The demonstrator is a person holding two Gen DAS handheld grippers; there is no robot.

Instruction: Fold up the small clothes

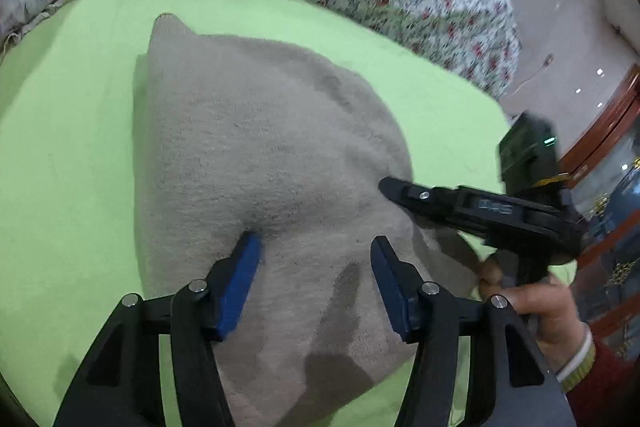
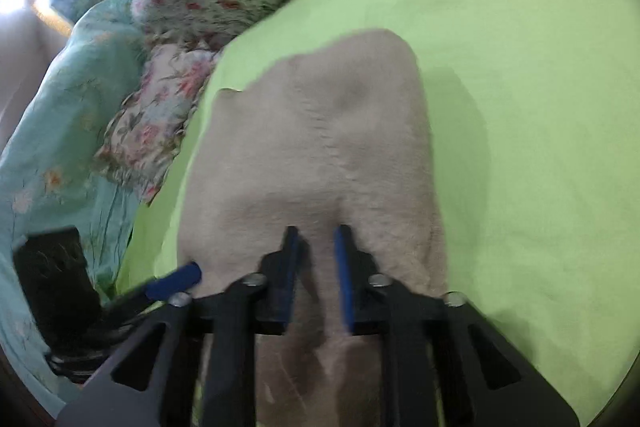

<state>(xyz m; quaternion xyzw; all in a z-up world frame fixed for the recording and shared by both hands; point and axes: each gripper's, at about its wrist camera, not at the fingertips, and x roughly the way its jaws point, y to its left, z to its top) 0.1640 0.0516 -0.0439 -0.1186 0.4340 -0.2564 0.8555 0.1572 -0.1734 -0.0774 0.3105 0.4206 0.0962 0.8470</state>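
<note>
A beige, fuzzy knitted garment [image 1: 256, 155] lies on the lime-green bed sheet [image 1: 72, 131], filling the centre of both wrist views. Its long axis runs from the lower edge of each frame, under the grippers, up to a narrow end at the upper left in the left wrist view. What kind of garment it is cannot be told for sure, perhaps a cap or a small jumper.

The left gripper [image 1: 316, 247] stands about half open, its blue pads straddling a raised hump of the fabric without pinching it. The right gripper [image 2: 316, 231] has its jaws drawn close with a fold of the beige cloth between the pads, so it appears clamped on the near right edge; in the left wrist view its black nose reaches in from the right of the frame onto that same edge.

Both grippers sit at the near, wide end, so the free narrow end lies straight ahead of them. The right one already has cloth; the left needs to close before any fold is carried forward.
</note>
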